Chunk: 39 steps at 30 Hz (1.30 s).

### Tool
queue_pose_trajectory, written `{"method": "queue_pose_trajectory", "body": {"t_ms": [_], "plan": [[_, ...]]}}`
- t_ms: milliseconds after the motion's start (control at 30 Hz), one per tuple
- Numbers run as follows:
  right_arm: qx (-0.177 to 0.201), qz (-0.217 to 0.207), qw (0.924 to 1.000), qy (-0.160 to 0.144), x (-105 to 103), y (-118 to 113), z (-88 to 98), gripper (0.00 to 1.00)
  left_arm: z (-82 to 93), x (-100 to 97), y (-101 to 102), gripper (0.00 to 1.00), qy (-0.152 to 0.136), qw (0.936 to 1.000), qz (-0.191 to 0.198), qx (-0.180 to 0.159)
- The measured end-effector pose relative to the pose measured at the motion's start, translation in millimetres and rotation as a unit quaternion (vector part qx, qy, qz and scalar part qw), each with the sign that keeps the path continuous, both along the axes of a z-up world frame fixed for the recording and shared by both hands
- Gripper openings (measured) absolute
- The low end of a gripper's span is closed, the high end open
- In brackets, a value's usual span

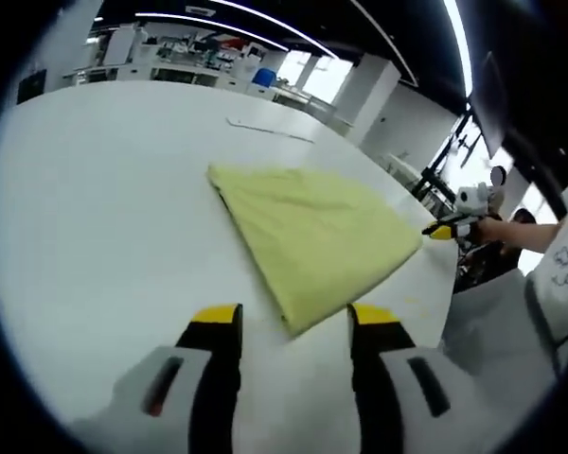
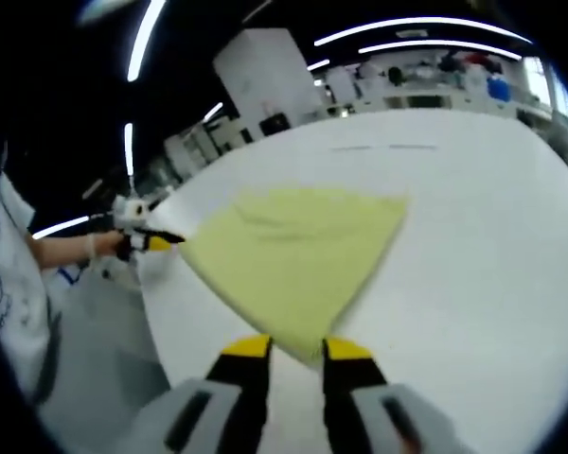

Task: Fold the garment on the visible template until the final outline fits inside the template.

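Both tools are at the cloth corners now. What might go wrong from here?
The cloth lies close to the table edge on the person's side, so a pull that way may drag it off. The right tool straddles a thin corner and may catch only one layer. The left tool is open, so nothing anchors its corner.

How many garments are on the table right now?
1: a yellow garment, folded flat on the white table, its near corner ahead of the left gripper and of the right gripper.

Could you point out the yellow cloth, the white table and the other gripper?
Folded yellow cloth garment (image 1: 312, 236), left gripper view, its middle.
White table (image 1: 104, 189), left gripper view, bare top.
Right gripper (image 1: 435, 230), left gripper view, yellow tips.
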State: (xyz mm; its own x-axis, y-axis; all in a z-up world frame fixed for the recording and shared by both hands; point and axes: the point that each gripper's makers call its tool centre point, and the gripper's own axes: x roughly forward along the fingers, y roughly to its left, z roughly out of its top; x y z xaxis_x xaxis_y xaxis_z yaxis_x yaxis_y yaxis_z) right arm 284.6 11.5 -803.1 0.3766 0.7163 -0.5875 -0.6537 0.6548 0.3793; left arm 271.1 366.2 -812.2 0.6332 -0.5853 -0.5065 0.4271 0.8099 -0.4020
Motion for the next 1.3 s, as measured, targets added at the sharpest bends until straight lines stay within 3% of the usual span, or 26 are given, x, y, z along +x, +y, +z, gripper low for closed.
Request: {"method": "queue_pose_trajectory", "body": {"t_ms": [100,167,333,467,500,767,1000,1300], "plan": [[0.005,-0.006,0.9999,-0.014,2.2,-2.0,8.1,0.40,9.2,-0.9,0.5,0.75,-0.024,0.9996,0.004,0.015],[0.004,-0.011,0.9996,-0.026,4.6,-4.0,11.5,0.51,10.7,-2.7,1.7,0.84,-0.027,0.9995,0.005,0.017],[-0.002,-0.014,0.9993,-0.035,3.8,-7.5,12.1,0.75,15.1,-4.6,3.8,0.99,-0.039,0.9988,0.014,0.026],[-0.008,-0.021,0.9990,-0.038,3.1,-6.6,9.7,1.00,20.1,-7.3,0.8,0.99,-0.045,0.9987,0.014,0.017],[-0.023,-0.020,0.9991,-0.030,0.7,-9.9,6.5,0.99,20.0,-8.0,0.1,0.99,-0.045,0.9987,0.014,0.018],[-0.019,-0.030,0.9990,-0.026,-3.1,-0.3,12.7,0.99,28.1,-17.5,-4.6,0.99,-0.042,0.9987,0.022,0.018],[-0.010,-0.019,0.9991,-0.038,-17.4,7.7,32.6,0.99,51.1,-30.2,-20.4,0.99,-0.052,0.9981,0.007,0.033],[-0.017,-0.023,0.9977,-0.061,-34.7,9.3,41.7,0.99,66.5,-45.4,-32.1,0.99,-0.061,0.9970,-0.022,0.043]]}}
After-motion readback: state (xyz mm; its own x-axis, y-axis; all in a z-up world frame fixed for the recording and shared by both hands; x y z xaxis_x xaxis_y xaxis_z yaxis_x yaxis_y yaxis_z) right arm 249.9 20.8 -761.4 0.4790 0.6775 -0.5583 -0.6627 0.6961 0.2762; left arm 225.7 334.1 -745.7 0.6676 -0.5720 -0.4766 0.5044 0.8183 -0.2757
